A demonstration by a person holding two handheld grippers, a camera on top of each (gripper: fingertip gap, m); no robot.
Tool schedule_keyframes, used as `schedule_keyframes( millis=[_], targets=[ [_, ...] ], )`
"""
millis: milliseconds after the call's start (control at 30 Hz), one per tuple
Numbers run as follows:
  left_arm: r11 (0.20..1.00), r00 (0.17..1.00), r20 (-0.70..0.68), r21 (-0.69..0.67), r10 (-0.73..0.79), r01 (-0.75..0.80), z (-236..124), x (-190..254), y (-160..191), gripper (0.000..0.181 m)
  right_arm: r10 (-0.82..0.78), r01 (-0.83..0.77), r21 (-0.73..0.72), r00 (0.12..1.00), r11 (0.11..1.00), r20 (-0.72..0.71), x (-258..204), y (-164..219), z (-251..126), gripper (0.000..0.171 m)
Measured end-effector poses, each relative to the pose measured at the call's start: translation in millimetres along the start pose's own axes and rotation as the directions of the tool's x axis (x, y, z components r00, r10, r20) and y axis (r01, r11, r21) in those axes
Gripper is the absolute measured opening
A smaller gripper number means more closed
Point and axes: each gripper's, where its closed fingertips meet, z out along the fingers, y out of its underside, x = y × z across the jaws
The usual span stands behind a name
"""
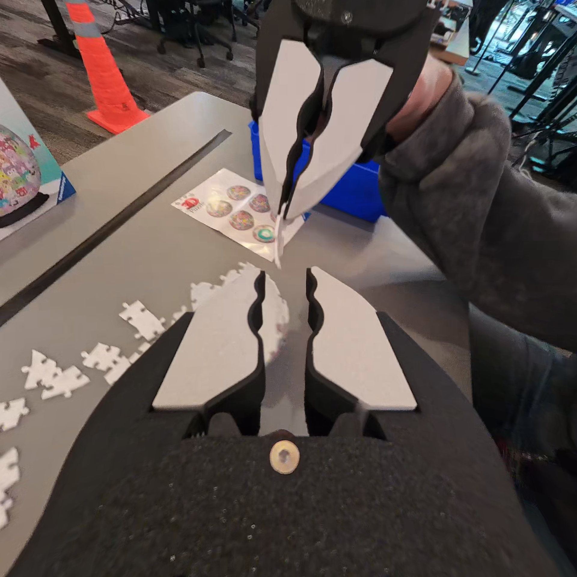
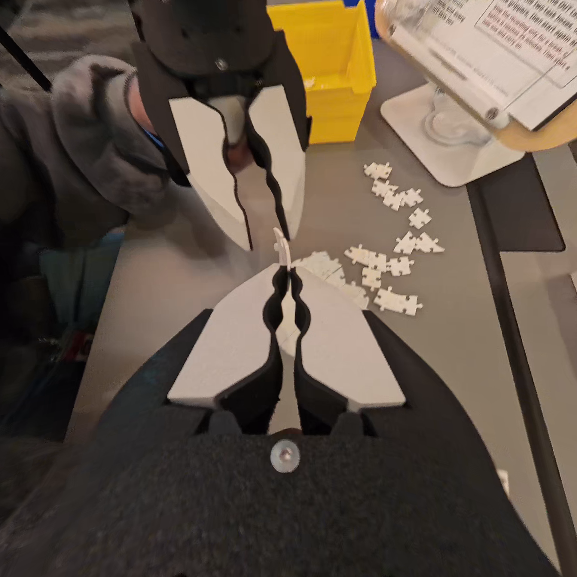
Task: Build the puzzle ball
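My right gripper (image 2: 285, 270) is shut on a single white puzzle piece (image 2: 283, 249) that sticks out edge-on past its tips. In the left wrist view it (image 1: 282, 212) hangs from above with the piece (image 1: 278, 240) pointing down. My left gripper (image 1: 285, 273) is open and empty, its tips just below that piece. In the right wrist view it (image 2: 268, 242) faces mine, one fingertip close to the piece. A curved, partly joined puzzle section (image 1: 276, 312) lies on the grey table, half hidden by my left finger. Loose white pieces (image 1: 143, 318) lie to the left of it.
A puzzle box (image 1: 18, 175), a picture sheet (image 1: 237, 209) and a blue bin (image 1: 352, 187) stand on the far table. An orange cone (image 1: 100, 68) stands on the floor. A yellow bin (image 2: 327, 62) and a sign stand (image 2: 452, 140) sit behind scattered pieces (image 2: 399, 265).
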Motion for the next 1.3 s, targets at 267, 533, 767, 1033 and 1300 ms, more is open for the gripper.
schedule_keyframes(
  millis=[267, 533, 767, 1033, 1300],
  targets=[
    [1.0, 1.0, -0.018, 0.006, 0.008, -0.008, 26, -67, -1, 0.002, 0.048, -0.044, -0.037, 0.994, 0.998, 0.1, 58, 14, 30, 0.002],
    [0.994, 0.991, -0.097, 0.044, -0.096, 0.1, 36, -105, 12, 0.002, 0.054, -0.049, -0.067, 0.996, 0.997, 0.077, 92, 30, 33, 0.007],
    [0.982, 0.974, -0.17, 0.096, -0.148, 0.165, 38, -116, 23, 0.002, 0.053, -0.048, -0.042, 0.991, 0.998, 0.12, 96, 24, 42, 0.009],
    [0.972, 0.961, -0.227, 0.132, -0.161, 0.194, 39, -113, 23, 0.002, 0.015, -0.009, -0.094, 0.998, 0.996, 0.069, 101, 26, 55, 0.003],
    [0.974, 0.962, -0.221, 0.125, -0.159, 0.19, 43, -114, 30, 0.002, -0.025, 0.027, -0.153, 1.0, 0.988, 0.015, 104, 27, 59, 0.002]
  ],
)
